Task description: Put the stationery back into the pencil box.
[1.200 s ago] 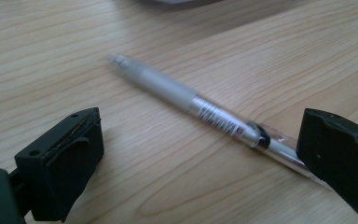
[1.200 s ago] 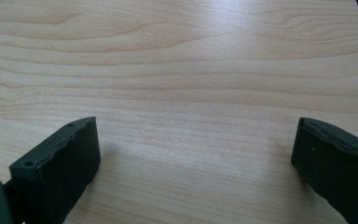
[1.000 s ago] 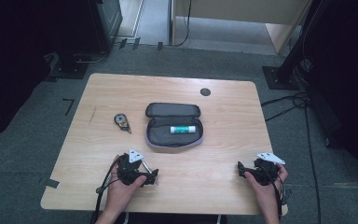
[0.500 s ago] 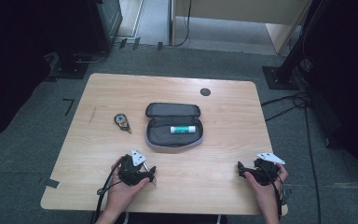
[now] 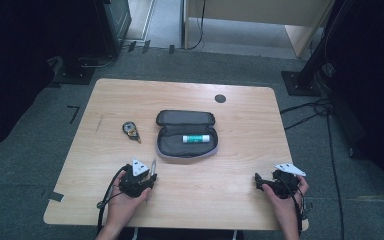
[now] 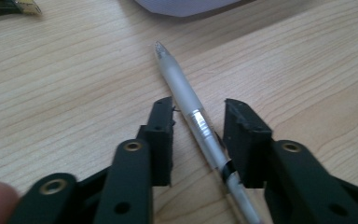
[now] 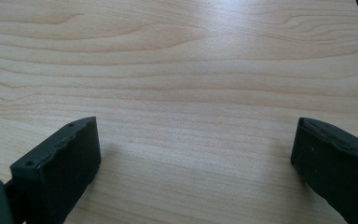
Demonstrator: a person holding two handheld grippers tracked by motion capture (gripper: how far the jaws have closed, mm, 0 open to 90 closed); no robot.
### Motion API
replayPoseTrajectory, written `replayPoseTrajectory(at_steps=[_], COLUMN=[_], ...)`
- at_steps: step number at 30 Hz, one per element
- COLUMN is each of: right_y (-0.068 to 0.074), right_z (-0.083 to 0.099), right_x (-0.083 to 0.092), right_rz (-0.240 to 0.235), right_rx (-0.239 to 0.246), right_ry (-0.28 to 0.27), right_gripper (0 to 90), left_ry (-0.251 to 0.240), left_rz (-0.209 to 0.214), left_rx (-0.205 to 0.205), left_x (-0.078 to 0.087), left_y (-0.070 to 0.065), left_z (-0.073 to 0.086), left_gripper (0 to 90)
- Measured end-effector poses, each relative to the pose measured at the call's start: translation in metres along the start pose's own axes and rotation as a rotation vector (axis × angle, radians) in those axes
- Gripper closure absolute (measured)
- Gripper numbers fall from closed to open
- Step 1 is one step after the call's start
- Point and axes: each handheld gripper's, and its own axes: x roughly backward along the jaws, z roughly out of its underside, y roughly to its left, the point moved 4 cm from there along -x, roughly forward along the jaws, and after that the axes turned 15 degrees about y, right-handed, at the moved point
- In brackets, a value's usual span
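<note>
L hand-held gripper jaws just closing round pen, small gaps left, no grip yet | pen flat on surface, near pouch | squeeze mid-barrel, lift level | R hand-held gripper wide open, empty

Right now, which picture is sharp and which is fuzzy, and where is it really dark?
In the left gripper view the pen looks sharp in the middle, while the finger at the bottom corner is a pink blur. In the right gripper view the table grain is crisp and the jaws look soft, with faint shadows beside them. In the high view the table is evenly lit, but the floor corners go black.
</note>
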Motion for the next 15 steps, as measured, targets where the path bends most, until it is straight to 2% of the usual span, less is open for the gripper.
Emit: replayPoseTrajectory(at_steps=[3,7,8,11,12,15], right_y=[0.0002,0.0000,0.0000,-0.0001,0.0001,0.0000], right_z=[0.0001,0.0000,0.0000,0.0000,0.0001,0.0000], right_x=[0.0001,0.0000,0.0000,0.0000,0.0001,0.0000], right_rz=[-0.001,0.000,0.000,0.000,-0.001,-0.001], right_rx=[-0.001,0.000,0.000,0.001,-0.001,0.000], right_ry=[0.001,0.000,0.000,0.000,0.001,-0.001], right_gripper=[1.0,1.0,1.0,1.0,1.0,1.0], left_ry=[0.006,0.008,0.011,0.031,0.041,0.037], left_rz=[0.013,0.018,0.016,-0.008,-0.028,-0.027], left_rx=[-0.020,-0.034,-0.034,-0.040,-0.038,-0.036], left_x=[0.0011,0.0021,0.0024,0.0036,0.0042,0.0057], left_y=[0.0020,0.0018,0.0019,0.0018,0.0020,0.0034], left_z=[0.0015,0.0031,0.0033,0.0038,0.0043,0.0078], left_gripper=[79.4,80.4,78.1,62.4,60.9,57.7])
